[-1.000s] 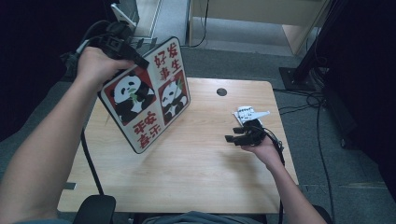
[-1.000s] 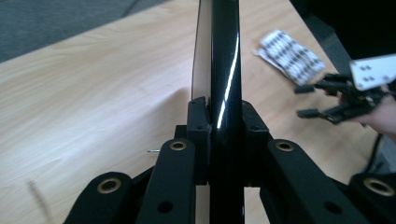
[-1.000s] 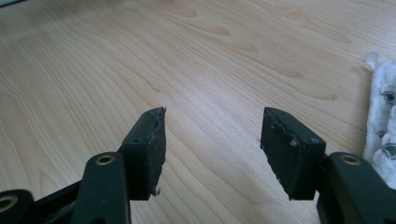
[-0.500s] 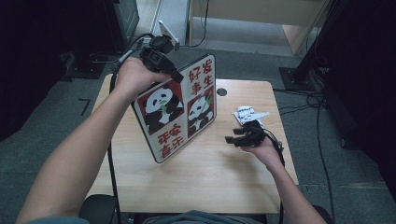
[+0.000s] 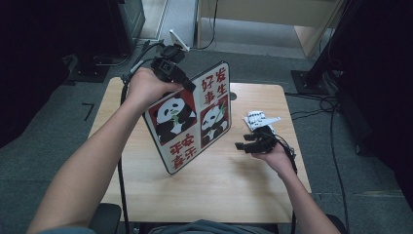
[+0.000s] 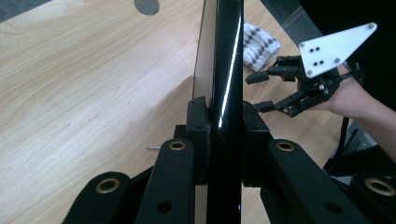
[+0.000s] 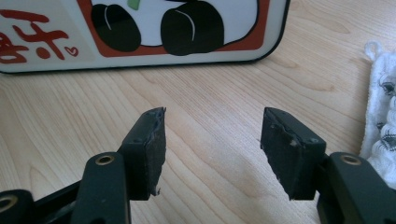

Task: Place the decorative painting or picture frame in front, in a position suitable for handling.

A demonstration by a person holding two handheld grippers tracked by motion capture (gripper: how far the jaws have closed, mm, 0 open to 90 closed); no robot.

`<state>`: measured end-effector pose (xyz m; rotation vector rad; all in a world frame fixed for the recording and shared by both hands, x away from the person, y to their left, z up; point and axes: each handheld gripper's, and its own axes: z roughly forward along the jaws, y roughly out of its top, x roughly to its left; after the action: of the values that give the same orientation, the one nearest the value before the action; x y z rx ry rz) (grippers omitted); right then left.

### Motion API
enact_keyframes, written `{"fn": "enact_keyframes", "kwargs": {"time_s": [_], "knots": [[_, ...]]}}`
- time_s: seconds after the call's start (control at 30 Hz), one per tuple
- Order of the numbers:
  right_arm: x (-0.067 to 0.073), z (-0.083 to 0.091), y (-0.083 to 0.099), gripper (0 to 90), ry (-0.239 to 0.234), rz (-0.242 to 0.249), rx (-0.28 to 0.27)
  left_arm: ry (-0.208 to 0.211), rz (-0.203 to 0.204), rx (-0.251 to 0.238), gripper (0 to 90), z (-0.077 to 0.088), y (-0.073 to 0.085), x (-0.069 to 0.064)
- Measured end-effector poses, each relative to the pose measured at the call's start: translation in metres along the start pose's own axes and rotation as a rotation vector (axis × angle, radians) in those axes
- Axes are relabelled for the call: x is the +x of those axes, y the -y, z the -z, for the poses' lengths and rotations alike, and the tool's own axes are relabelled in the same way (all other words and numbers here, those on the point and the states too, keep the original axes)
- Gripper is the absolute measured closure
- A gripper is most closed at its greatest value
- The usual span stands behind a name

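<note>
Nearest, the right claw (image 5: 246,145) is resting low on the right of the worktop (image 5: 146,195) with its jaws standing spread and nothing between them, just in front of a white patterned cloth (image 5: 255,118) lying beside it. Farther in, the left claw (image 5: 189,86) is pinching the top edge of the panda board (image 5: 195,119), holding it tilted with its lower corner at or just above the middle of the worktop. By my judgement the board is already grasped and brought over the worktop, while setting it down or handing it to the waiting right claw is not yet done.
</note>
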<state>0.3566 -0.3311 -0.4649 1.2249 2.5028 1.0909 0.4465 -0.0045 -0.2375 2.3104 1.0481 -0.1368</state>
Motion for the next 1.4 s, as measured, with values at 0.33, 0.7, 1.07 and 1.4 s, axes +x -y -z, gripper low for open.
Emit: {"fn": "enact_keyframes", "kwargs": {"time_s": [0.33, 0.7, 1.07, 1.4], "knots": [[0.000, 0.000, 0.000, 41.4, 0.001, 0.001, 0.000, 0.004, 0.019, -0.020, 78.3, 0.002, 0.007, 0.011], [0.000, 0.000, 0.000, 41.4, -0.001, 0.003, 0.006, 0.008, 0.024, -0.012, 67.3, 0.001, 0.007, 0.016], [0.002, -0.002, 0.000, 41.3, -0.005, 0.008, 0.018, 0.020, 0.011, -0.021, 52.6, -0.006, 0.018, 0.022], [0.001, -0.002, 0.000, 41.3, -0.007, 0.007, 0.016, 0.037, 0.039, -0.086, 41.7, 0.007, 0.016, 0.025]]}}
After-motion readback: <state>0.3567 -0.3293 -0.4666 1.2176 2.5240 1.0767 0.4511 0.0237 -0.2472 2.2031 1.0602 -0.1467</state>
